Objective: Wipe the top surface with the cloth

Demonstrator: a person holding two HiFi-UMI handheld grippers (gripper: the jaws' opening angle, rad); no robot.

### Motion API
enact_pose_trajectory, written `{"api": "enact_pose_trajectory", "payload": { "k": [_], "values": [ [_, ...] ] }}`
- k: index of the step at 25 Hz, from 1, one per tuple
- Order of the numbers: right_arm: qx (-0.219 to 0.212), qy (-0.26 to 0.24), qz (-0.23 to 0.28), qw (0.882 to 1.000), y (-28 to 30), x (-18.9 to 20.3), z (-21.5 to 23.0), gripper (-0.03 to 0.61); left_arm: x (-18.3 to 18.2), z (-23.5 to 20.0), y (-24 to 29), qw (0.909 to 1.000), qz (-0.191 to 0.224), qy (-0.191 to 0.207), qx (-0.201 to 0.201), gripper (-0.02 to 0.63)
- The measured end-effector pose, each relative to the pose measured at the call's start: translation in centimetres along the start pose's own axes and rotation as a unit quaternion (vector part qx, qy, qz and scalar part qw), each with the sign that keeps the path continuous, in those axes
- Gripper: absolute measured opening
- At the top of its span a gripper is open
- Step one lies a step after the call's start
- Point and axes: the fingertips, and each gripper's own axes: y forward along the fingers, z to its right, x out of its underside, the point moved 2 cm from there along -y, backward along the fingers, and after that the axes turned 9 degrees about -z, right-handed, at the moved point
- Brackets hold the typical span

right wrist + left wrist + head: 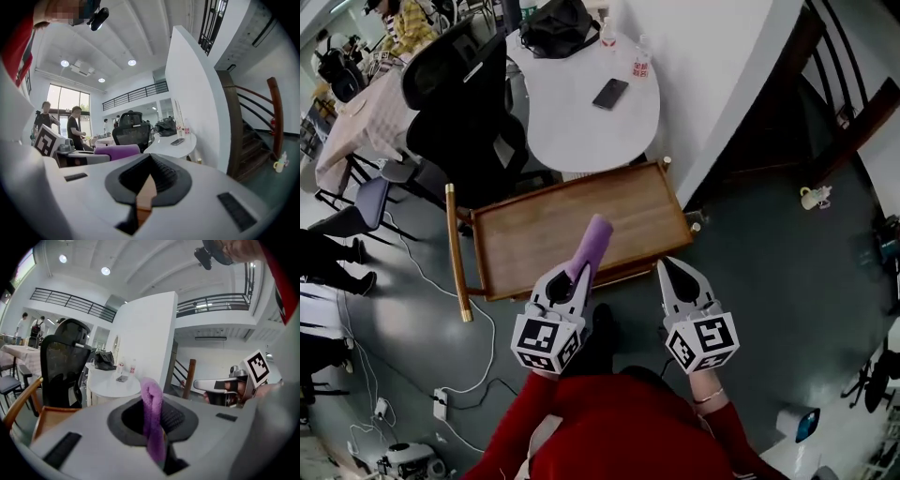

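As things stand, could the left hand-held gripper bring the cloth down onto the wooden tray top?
Probably yes: the left hand-held gripper holds the cloth above the wooden tray top, whose surface looks bare, and nothing shows between them.

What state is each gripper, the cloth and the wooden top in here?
left gripper, shut on the purple cloth
purple cloth, bunched, sticking out past the jaws over the wooden top
right gripper, shut, empty
wooden top, bare
phone, lying flat on the white table, screen dark

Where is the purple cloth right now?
In the head view the cloth sticks out of the left gripper, low and left of centre, over the near side of the wooden tray.
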Motion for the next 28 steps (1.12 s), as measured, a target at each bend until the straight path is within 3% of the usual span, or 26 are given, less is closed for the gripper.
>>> {"api": "enact_pose_trajectory", "payload": {
  "k": [5,15,19,22,25,28],
  "values": [
    [0.012,0.001,-0.011,1.000,4.2,-2.7,2.6,0.011,-2.4,-2.5,4.1,0.9999,-0.006,-0.013,0.005,0.052],
    [-0.006,-0.005,-0.051,0.999,8.5,-3.6,5.7,0.011,-2.2,-3.8,8.0,0.9977,-0.047,-0.048,-0.004,0.052],
    [0.019,0.011,-0.062,0.998,8.6,-3.2,8.3,0.012,-1.5,-1.8,14.8,0.9884,-0.098,-0.095,0.067,0.052],
    [0.046,0.026,-0.071,0.996,7.7,-2.7,10.7,0.012,-1.9,0.4,22.3,0.9824,-0.126,-0.097,0.099,0.052],
    [0.078,0.038,-0.074,0.993,6.0,-2.7,12.1,0.012,-2.1,2.1,28.6,0.9770,-0.152,-0.111,0.100,0.052],
    [0.100,0.051,-0.073,0.991,4.1,-2.4,12.4,0.012,-1.4,2.6,31.8,0.9761,-0.176,-0.107,0.068,0.052]
  ]
}}
